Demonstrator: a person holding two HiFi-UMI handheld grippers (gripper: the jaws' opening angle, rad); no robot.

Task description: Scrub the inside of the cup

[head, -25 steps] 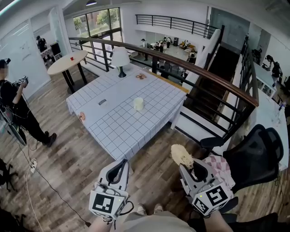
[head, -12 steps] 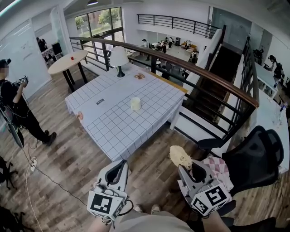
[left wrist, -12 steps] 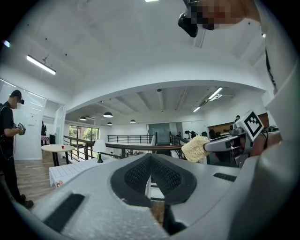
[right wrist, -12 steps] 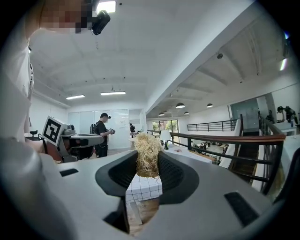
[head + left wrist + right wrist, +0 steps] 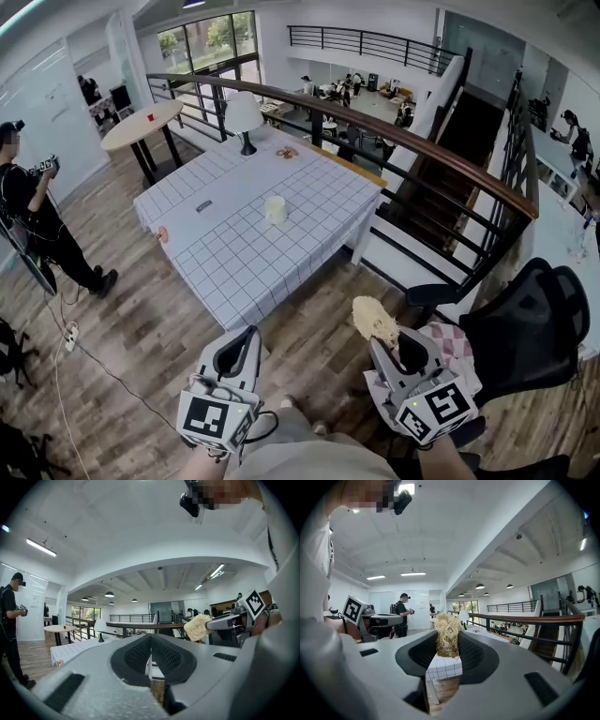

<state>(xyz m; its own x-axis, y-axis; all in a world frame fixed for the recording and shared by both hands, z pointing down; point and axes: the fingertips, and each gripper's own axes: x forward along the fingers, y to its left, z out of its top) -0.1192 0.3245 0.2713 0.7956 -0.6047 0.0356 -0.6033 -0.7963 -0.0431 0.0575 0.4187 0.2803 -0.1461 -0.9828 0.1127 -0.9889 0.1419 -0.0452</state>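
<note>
A pale cream cup [image 5: 275,209] stands upright near the middle of the white checked table [image 5: 234,253], well ahead of both grippers. My left gripper [image 5: 249,336] hangs over the wood floor short of the table's near edge, jaws shut with nothing between them [image 5: 150,657]. My right gripper [image 5: 382,341] is to its right, shut on a straw-coloured scrubber [image 5: 374,320] that sticks out past the jaws; the scrubber [image 5: 447,634] stands upright between the pads in the right gripper view. The scrubber [image 5: 197,626] also shows in the left gripper view.
A white lamp [image 5: 244,117] stands at the table's far end, with small items [image 5: 287,152] and a dark card [image 5: 203,205] on the cloth. A railing [image 5: 412,150] and stairwell run behind. A black chair [image 5: 530,323] sits right. A person [image 5: 33,225] stands left by a round table [image 5: 139,128].
The table and cup have drifted slightly left and up in the head view as I moved forward. Both grippers keep their places in view and their jaws as before.
</note>
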